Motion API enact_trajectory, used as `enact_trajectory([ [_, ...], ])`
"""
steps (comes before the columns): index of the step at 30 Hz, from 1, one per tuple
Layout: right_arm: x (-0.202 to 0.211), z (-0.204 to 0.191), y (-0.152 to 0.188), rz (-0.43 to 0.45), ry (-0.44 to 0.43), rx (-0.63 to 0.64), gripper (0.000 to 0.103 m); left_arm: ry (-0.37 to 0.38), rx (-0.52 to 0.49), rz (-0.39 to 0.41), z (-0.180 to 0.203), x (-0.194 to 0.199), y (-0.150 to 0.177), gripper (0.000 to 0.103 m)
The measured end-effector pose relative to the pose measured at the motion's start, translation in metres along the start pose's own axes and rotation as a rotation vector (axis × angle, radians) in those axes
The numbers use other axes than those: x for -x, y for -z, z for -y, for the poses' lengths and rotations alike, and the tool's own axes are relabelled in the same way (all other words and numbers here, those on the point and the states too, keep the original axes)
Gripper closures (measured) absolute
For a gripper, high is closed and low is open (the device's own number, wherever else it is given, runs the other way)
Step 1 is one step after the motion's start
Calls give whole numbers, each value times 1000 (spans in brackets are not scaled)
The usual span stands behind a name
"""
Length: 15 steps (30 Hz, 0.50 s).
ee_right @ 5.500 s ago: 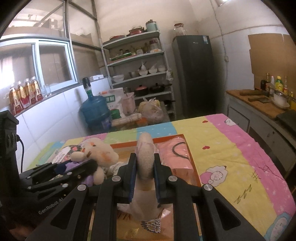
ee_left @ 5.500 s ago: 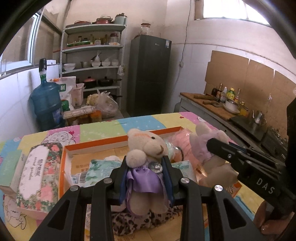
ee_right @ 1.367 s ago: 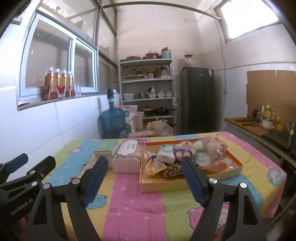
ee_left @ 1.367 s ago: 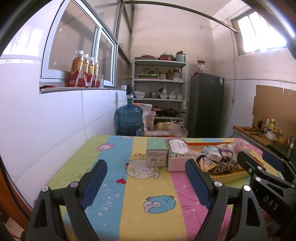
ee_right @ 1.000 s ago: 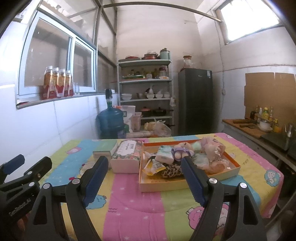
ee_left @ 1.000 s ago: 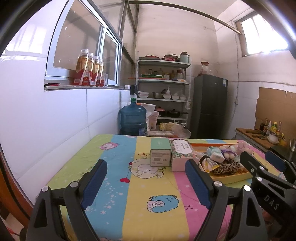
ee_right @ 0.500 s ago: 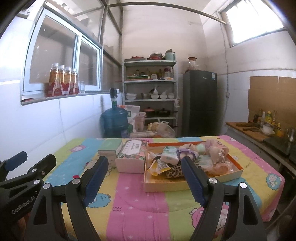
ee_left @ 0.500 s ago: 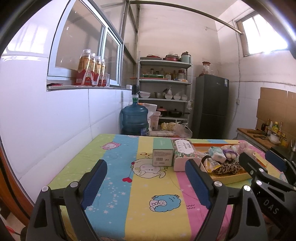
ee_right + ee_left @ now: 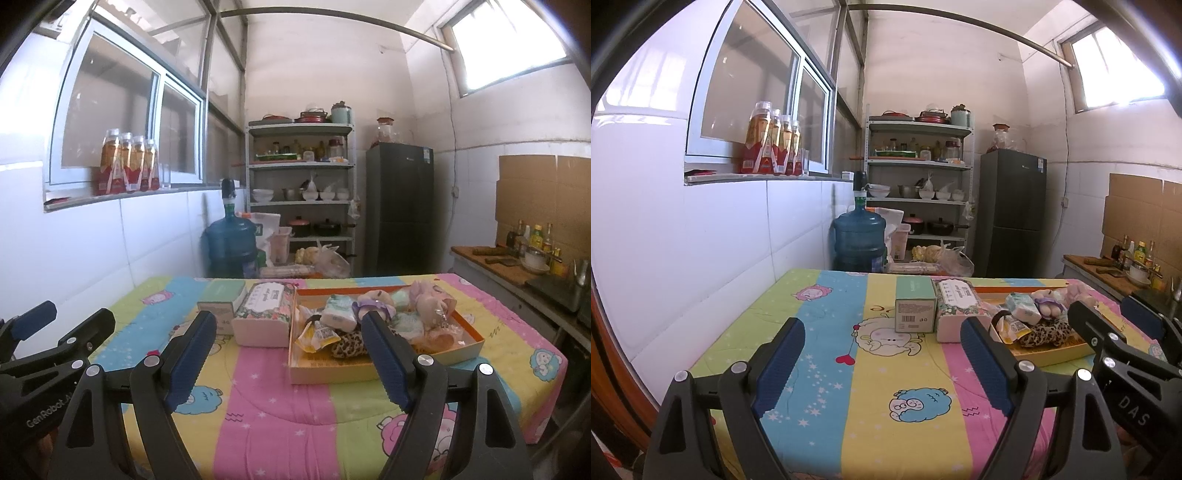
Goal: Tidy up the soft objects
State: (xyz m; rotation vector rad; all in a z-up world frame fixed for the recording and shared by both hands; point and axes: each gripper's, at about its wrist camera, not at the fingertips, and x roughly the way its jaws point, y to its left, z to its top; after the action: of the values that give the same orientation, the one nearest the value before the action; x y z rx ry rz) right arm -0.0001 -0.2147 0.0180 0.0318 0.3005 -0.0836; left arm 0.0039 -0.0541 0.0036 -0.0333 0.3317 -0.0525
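A kitchen table's cartoon-print cloth [image 9: 280, 402] carries an orange tray [image 9: 373, 367] of plush toys [image 9: 428, 301]; the left gripper [image 9: 882, 354] and right gripper [image 9: 288, 350] gape wide, empty.

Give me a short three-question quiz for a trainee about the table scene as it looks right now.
1. True or false: the left gripper and right gripper both hold nothing, jaws apart.
2. Multiple choice: the small beige teddy bear in the purple dress lies A) on the striped cartoon tablecloth, B) in the shallow orange cardboard tray, C) on the floral tissue box.
3. Fill in: between the tray and the pale green carton with a barcode stands the ____.

Key: 1 true; 2 B; 3 floral tissue box.
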Motion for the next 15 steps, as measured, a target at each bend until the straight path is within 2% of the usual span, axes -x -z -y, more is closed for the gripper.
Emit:
enact_trajectory([
  [15, 0, 0, 1, 1, -1, 0, 21, -3, 9, -8, -3, 1, 1, 17],
])
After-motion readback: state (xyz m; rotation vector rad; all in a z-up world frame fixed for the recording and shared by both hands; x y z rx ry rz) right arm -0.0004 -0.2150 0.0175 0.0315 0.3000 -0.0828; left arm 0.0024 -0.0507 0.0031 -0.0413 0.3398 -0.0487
